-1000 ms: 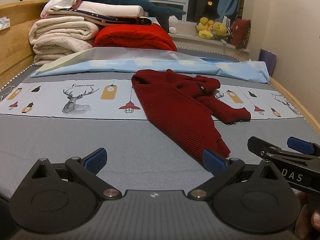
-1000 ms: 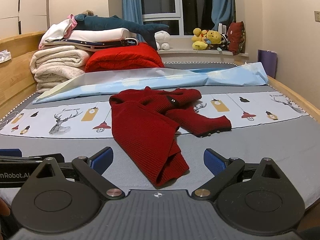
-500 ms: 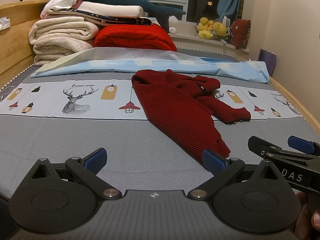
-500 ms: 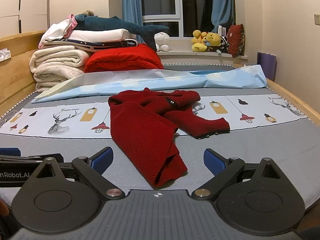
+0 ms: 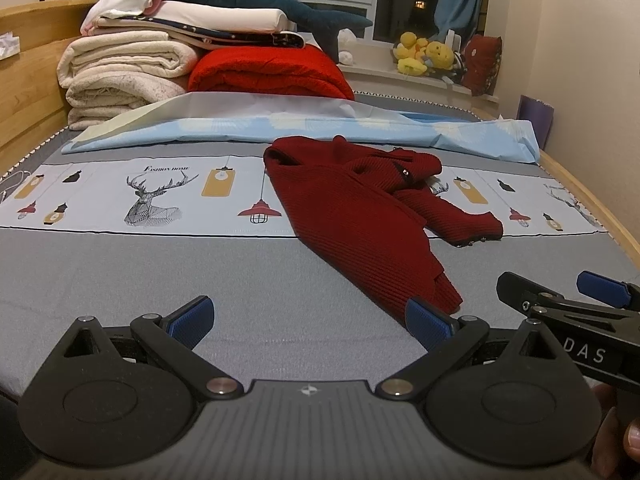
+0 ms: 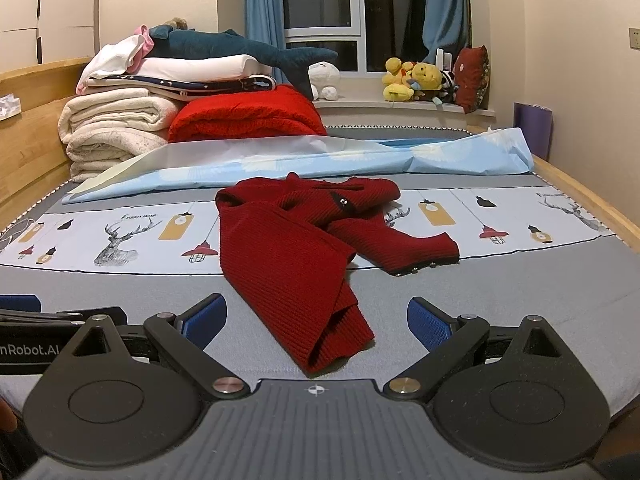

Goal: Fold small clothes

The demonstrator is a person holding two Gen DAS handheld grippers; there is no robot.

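A small dark red knitted sweater (image 5: 360,216) lies crumpled on the grey bed, body stretched toward me, one sleeve out to the right. It also shows in the right wrist view (image 6: 296,256). My left gripper (image 5: 308,320) is open and empty, low over the bed; its right fingertip is just short of the sweater's near hem. My right gripper (image 6: 316,320) is open and empty, with the near hem lying between its fingers, not touching. The right gripper shows at the right edge of the left wrist view (image 5: 560,296).
A printed sheet strip (image 5: 120,196) crosses the bed under the sweater. A light blue cover (image 5: 280,128) lies behind it. Folded blankets (image 5: 128,76) and a red quilt (image 5: 272,72) are stacked at the back left. Wooden bed rails (image 6: 580,196) run along both sides.
The right wrist view has shifted slightly, with the sweater's hem a little nearer between the fingers. The left gripper and the sweater have not visibly moved.
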